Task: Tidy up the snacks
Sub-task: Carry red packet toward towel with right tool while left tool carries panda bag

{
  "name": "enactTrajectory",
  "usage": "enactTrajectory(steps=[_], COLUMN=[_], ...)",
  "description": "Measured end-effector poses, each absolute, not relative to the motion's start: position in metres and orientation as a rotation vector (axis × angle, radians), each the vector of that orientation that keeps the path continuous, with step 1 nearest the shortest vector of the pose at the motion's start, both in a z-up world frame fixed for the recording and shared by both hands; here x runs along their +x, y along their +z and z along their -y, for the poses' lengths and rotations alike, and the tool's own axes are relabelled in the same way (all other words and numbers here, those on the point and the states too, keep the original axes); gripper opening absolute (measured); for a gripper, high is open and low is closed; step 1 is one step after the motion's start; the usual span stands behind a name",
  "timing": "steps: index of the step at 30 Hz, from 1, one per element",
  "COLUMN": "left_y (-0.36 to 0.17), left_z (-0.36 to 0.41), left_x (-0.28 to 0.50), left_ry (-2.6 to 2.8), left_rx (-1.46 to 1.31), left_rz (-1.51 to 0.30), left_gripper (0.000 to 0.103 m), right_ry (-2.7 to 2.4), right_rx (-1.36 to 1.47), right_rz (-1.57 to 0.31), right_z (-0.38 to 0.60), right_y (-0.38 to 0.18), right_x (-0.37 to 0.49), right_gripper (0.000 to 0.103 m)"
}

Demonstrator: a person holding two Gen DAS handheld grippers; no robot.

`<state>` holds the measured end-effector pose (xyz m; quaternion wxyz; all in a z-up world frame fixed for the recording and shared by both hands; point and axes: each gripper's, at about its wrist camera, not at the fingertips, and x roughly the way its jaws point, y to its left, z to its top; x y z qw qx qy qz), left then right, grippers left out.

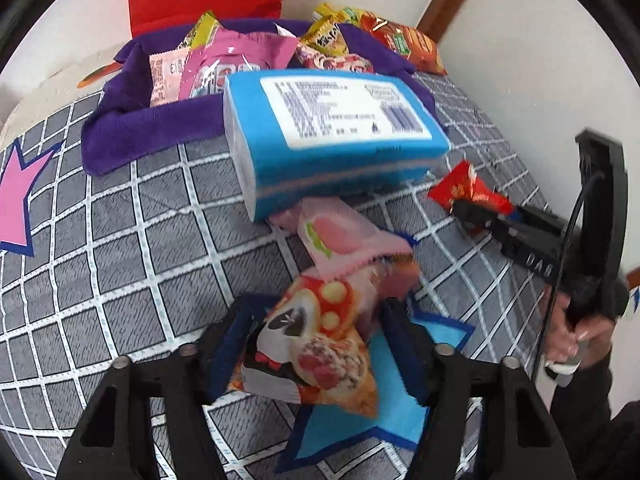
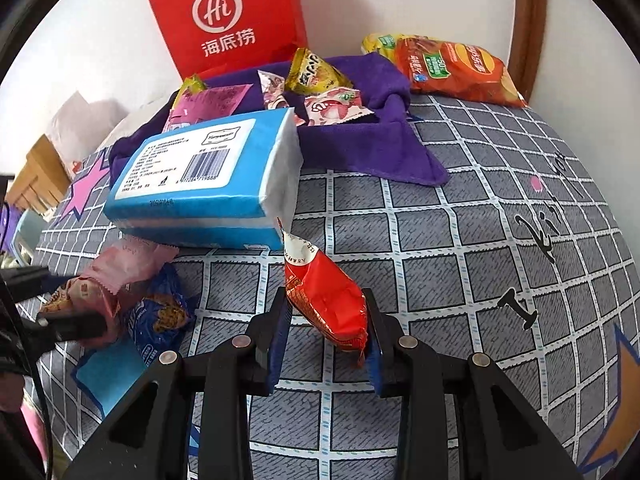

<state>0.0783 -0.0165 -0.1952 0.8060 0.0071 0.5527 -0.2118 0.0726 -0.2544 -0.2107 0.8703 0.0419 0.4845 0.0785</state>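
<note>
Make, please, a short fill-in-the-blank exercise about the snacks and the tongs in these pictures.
1. The right tongs are shut on a ____ snack packet.
2. The tissue pack has a blue and ____ wrapper.
3. Several snacks lie on a ____ cloth.
4. Behind the cloth stands a ____ paper bag.

Missing words: red; white; purple; red

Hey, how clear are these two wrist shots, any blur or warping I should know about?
Left wrist view: the orange pizza-print snack packet between the fingers and the blue-and-white tissue pack are motion-smeared. Right wrist view: sharper, the red foil snack packet is crisp. Both: fisheye bends the grey checked bedsheet grid, with dark corners.
</note>
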Motion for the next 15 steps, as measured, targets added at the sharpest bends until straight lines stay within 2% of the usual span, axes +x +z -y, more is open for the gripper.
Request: enactTrajectory(steps=[4, 15], left_y=[-0.194, -0.146], left_z=[0.012, -0.007], left_x=[0.072, 0.063], left_ry=[-0.461, -0.489], left_rx=[-0.007, -0.048], left_rz=[-1.171, -1.091], left_gripper=[0.043, 0.040], right_ry=[0.156, 0.150], right_rx=[0.109, 0.116], right_rz=[-1.020, -0.979], right_z=[0.256, 0.265], right_y=[-0.210, -0.180], right_x=[0.073, 0.063], right_gripper=[0.033, 0.033])
